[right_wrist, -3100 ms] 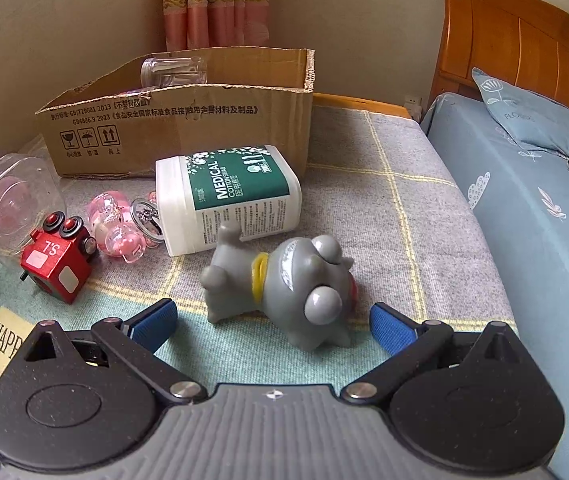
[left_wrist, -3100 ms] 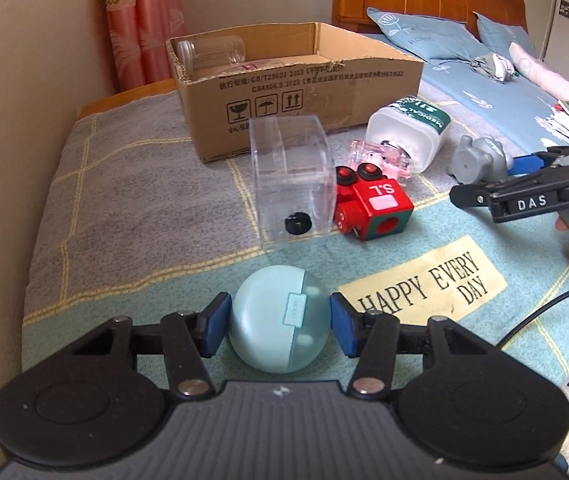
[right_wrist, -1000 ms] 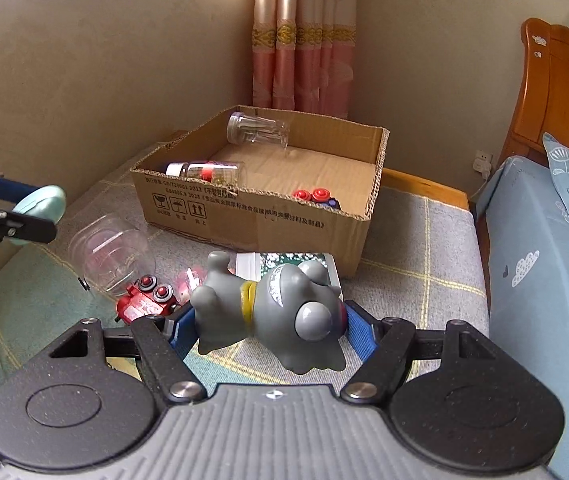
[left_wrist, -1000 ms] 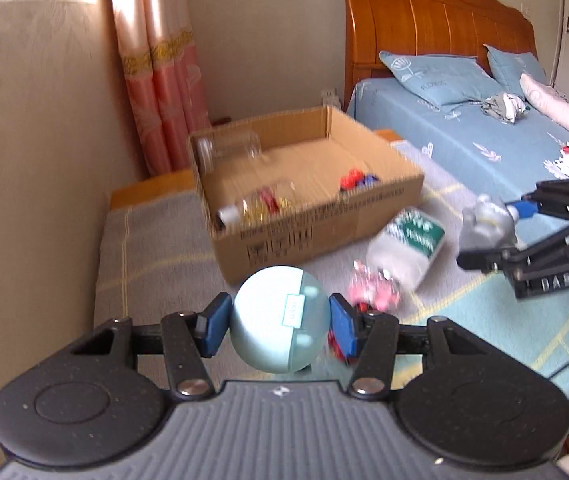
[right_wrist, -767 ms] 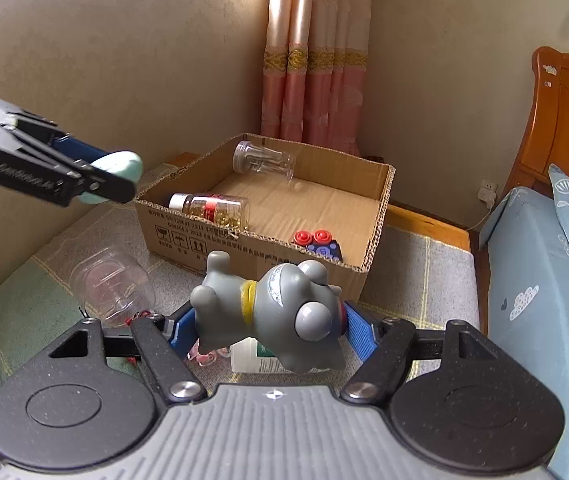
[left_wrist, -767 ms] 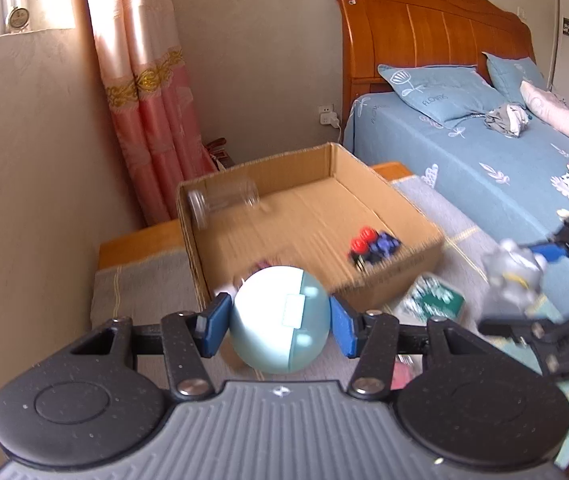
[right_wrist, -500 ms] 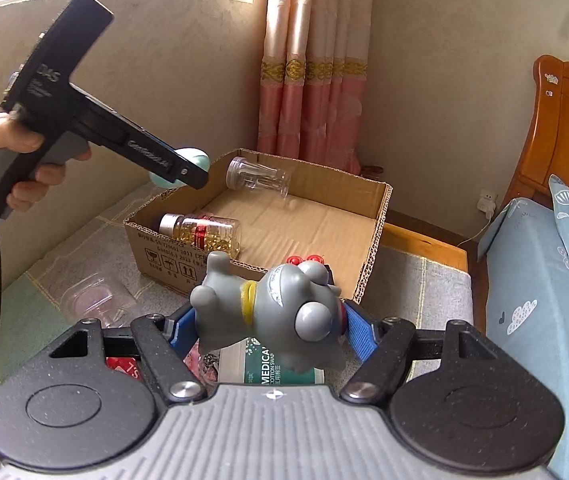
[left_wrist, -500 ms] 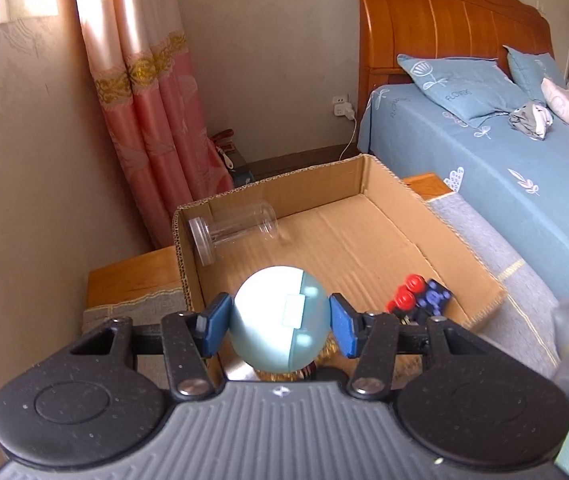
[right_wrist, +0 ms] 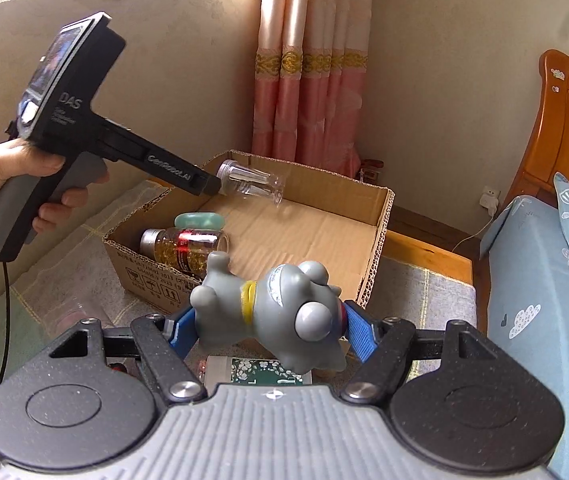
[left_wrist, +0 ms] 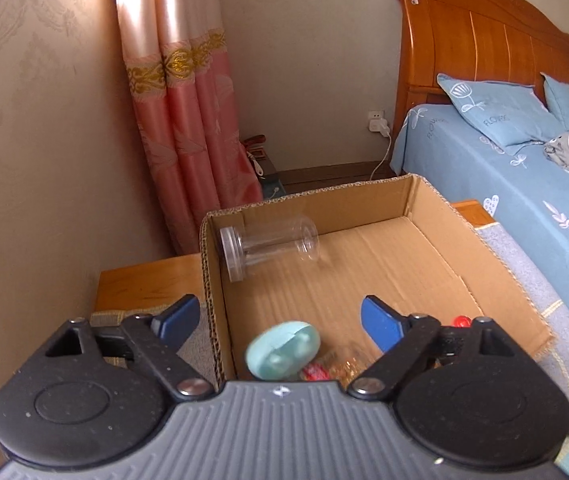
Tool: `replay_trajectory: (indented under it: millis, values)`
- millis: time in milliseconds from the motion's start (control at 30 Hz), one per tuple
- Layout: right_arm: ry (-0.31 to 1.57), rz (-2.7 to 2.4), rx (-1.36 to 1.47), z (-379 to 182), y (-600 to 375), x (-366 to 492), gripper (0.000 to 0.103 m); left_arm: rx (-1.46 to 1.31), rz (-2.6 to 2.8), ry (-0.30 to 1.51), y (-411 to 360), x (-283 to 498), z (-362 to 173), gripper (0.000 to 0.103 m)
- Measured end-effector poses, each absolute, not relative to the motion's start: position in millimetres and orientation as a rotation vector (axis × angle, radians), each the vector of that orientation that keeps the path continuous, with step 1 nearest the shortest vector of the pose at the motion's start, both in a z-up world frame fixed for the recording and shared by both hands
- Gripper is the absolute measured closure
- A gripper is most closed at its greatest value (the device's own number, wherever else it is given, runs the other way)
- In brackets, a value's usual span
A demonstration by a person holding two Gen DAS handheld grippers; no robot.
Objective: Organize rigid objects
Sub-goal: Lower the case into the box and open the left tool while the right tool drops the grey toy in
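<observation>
Inside the open brown cardboard box: clear plastic jar, gold-filled glass jar, pale teal round plastic case. Left gripper spread apart, empty. Right gripper clamps the grey rubber dog figure outside the box; deposit pending.

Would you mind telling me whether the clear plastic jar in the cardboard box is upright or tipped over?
Tipped over: the clear plastic jar lies on its side in the cardboard box, lid toward the left wall.

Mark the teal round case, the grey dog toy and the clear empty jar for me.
teal round case (left_wrist: 282,350), left wrist view, on its domed top.
grey dog toy (right_wrist: 272,312), right wrist view, on its body beside the yellow collar.
clear empty jar (left_wrist: 270,246), left wrist view, on its transparent side wall.
</observation>
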State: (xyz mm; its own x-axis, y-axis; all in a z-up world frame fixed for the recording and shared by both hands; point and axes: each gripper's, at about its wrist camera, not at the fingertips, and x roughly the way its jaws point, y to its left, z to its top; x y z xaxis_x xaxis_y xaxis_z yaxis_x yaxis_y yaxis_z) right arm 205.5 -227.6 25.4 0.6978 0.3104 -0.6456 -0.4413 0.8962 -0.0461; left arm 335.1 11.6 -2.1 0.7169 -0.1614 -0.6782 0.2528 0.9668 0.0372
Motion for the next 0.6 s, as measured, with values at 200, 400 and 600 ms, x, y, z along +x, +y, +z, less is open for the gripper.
replay_trajectory:
  millis: [200,400,600]
  values:
    - [0.699,0.416,-0.199,29.7,-219.4,233.9,0.025,0.109,-0.205,0.709,28.2,298.4,6.5,0.003]
    - [0.757,0.408,-0.191,27.7,-207.6,275.5,0.025,0.148,-0.159,0.688,37.6,254.9,10.8,0.003]
    - [0.783,0.404,-0.196,26.4,-195.7,306.5,0.025,0.064,-0.1,0.678,58.1,212.7,6.2,0.003]
